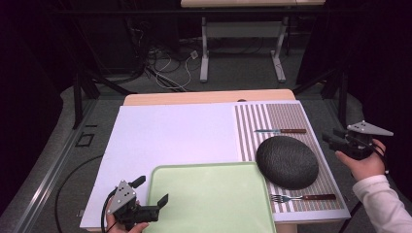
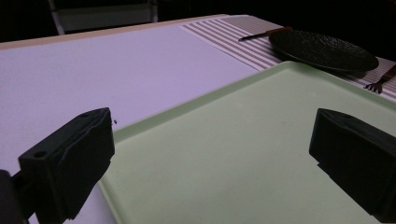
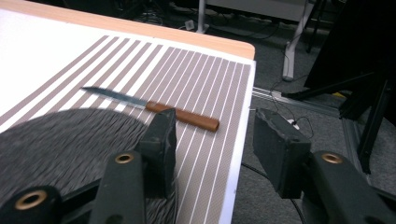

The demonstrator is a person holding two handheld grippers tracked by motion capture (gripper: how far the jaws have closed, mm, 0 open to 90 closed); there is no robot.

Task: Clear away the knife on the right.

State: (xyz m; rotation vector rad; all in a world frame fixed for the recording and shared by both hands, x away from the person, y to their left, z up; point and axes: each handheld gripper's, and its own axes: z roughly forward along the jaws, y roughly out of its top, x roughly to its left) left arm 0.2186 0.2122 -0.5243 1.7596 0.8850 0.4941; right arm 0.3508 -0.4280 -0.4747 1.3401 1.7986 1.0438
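left gripper (image 1: 151,204): sits at the near-left corner of the green tray (image 1: 214,204), fingers (image 2: 70,154) spread wide, nothing between them, basically straddling the tray's near edge

right gripper (image 1: 330,141): off the right edge of the surface (image 1: 165,136), fingers (image 3: 280,144) partly apart and empty. No pinch on anything

fork (image 1: 302,197): nearest piece of cutlery, lies on the striped mat (image 1: 286,116) right beside the tray's right edge, tines toward the tray, wooden handle pointing right

plate (image 1: 286,161): dark, textured, round, between fork and knife on the mat

knife (image 1: 281,131): the thing the right fingers look aimed at imo. Lies just past the plate, long axis running left-right across the mat, blade tip to the left, handle to the right

key relation: from the right gripper view the knife (image 3: 149,107) is ahead and a bit left of the fingers, its handle end the closer end. Right hand is way nearer than the left, which is well apart on the other side of the tray

knife looks: slim grey blade, reddish-brown wooden handle, lying flat, touching nothing else

my guess: the handle is low on the mat, so the fingers would need to come down across it
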